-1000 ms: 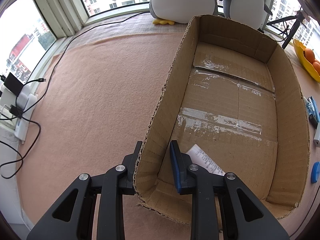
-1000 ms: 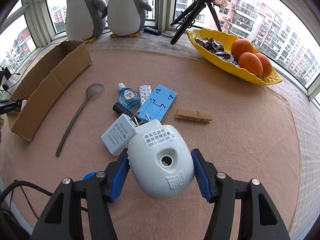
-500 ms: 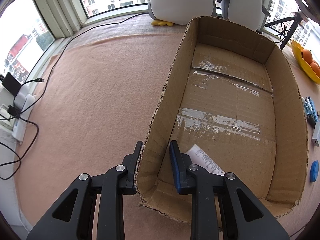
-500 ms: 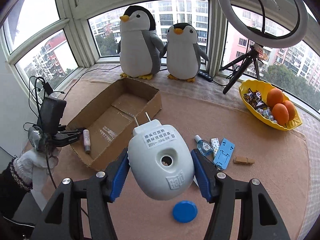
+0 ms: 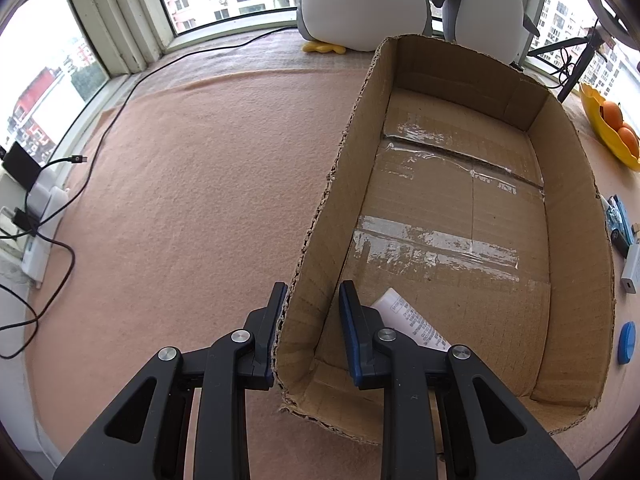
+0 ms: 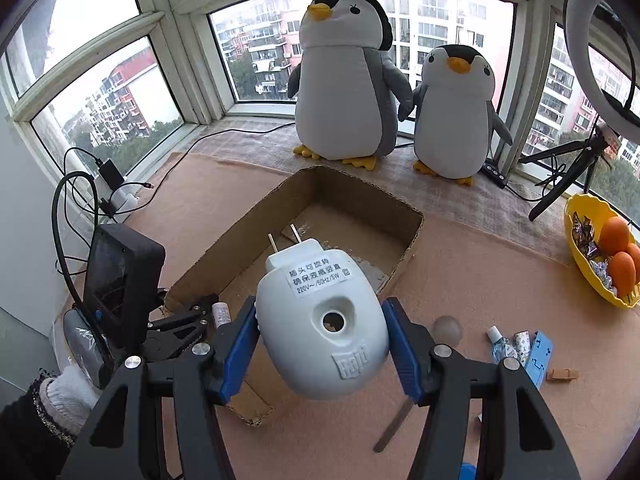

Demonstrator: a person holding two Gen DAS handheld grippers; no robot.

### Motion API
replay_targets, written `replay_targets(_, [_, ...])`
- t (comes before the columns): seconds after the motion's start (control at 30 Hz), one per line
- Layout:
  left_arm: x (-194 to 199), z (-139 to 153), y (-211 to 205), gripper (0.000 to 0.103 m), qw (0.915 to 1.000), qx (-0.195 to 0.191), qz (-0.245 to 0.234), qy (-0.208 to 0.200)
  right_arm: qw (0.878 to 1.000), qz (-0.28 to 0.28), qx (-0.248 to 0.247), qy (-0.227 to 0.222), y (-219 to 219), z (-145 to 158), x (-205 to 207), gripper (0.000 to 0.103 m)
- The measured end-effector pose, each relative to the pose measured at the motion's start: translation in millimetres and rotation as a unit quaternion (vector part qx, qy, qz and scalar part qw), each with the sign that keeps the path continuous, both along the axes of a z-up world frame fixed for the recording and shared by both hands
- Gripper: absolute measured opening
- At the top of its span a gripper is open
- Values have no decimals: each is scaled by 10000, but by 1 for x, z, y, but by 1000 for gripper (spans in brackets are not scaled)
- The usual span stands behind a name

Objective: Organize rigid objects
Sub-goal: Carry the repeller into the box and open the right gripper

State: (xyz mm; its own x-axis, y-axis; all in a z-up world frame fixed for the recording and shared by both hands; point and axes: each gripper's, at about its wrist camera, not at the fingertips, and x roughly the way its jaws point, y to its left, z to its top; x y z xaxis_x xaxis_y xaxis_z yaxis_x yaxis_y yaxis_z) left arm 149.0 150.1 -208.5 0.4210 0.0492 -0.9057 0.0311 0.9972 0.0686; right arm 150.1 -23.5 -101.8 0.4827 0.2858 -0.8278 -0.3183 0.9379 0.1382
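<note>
The right tool (image 6: 322, 340) pinches a white egg-shaped plug-in device (image 6: 320, 320) between its blue pads, one pad on each flank, with the two metal prongs pointing up and away from the tool and the printed label facing the camera. The device hangs above the near part of the open cardboard box (image 6: 408, 240), which sits on the pink-felt-covered table (image 6: 460, 280) in front of two plush penguins (image 6: 344, 76). The left tool (image 5: 310, 320) is pressed together on the box's near left wall, one pad outside the cardboard and the other inside, close to the torn corner. Inside the box, just beside that inner pad, lies a small white tube (image 5: 408, 320) with printed text; the rest of the taped box floor is bare. To the right of the box, on the table, lie a spoon (image 6: 444, 332), a small blue bottle (image 6: 498, 344), a blue plastic holder (image 6: 540, 356) and a wooden clothespin (image 6: 562, 374), all well apart from the right tool's pads. A yellow bowl (image 6: 576, 216) with oranges stands farther right. A white-gloved hand (image 6: 68, 392) holds the left tool's handle.
</note>
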Motion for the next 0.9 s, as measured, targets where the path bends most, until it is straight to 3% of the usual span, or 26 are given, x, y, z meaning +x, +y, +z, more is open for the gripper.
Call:
replay_targets(0.4, [0, -1, 0, 23, 10000, -2, -3, 1, 9989, -11, -310, 364, 34, -45, 28, 57])
replay_targets(0.67, [0, 0, -1, 23, 10000, 8, 2, 3, 9984, -20, -361, 431, 36, -52, 32, 58])
replay_targets(0.77, [0, 0, -2, 23, 10000, 15, -4, 6, 9985, 28, -421, 359, 38, -49, 31, 65])
replay_targets(0.9, [-1, 0, -2, 23, 10000, 49, -14, -17, 9985, 38, -485, 238, 38, -43, 27, 66])
